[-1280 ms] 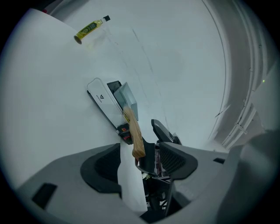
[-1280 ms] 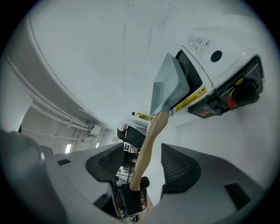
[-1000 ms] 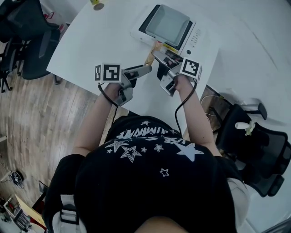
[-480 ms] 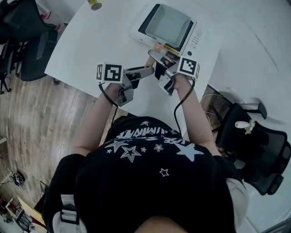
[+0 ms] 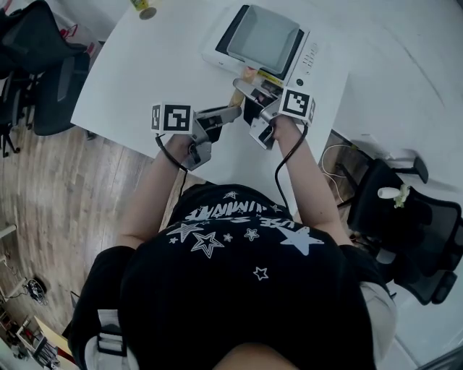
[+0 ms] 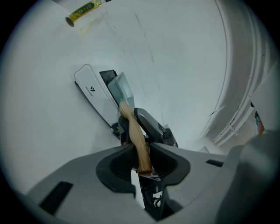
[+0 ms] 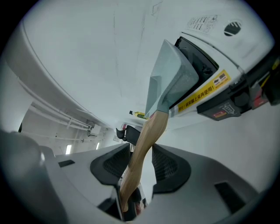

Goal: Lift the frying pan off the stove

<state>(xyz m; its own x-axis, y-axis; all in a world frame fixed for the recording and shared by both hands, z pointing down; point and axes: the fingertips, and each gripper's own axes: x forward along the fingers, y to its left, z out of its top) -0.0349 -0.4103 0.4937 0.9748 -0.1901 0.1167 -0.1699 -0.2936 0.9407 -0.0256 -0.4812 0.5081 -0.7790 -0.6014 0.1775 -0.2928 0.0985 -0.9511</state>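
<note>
Step in hand, as we read it: securing the grip before the lift.

The frying pan sits on the stove, just beyond both tong tips. Its wooden handle runs back from the pan and passes between both sets of jaws.

Left gripper:
- The jaws have just been closing and now stand partly shut, with the free end of the handle between them.
- Both pads appear to press on the wood, so we take it as gripping.

Right gripper:
- The jaws have just been closing here too and stand a little wider. They sit further along the handle, nearer the pan than the left.
- The pads look to be in contact on both sides. We judge it a grip, possibly a light one.

The two tongs sit close together and come at the handle from either side.

Doing it well, in our judgement:
- Finish the squeeze on both tongs before any upward pull, since a smooth wooden handle could roll in the pads.
- The pan's weight lies ahead of both grips, so raise the two tongs together and level, or the far end will dip.
- Go straight up until the pan clears the stove top, then carry it away.
- Watch that the stove stays put on the white table.

A small yellow bottle lies far ahead of the left tongs, well apart, and is no concern.
</note>
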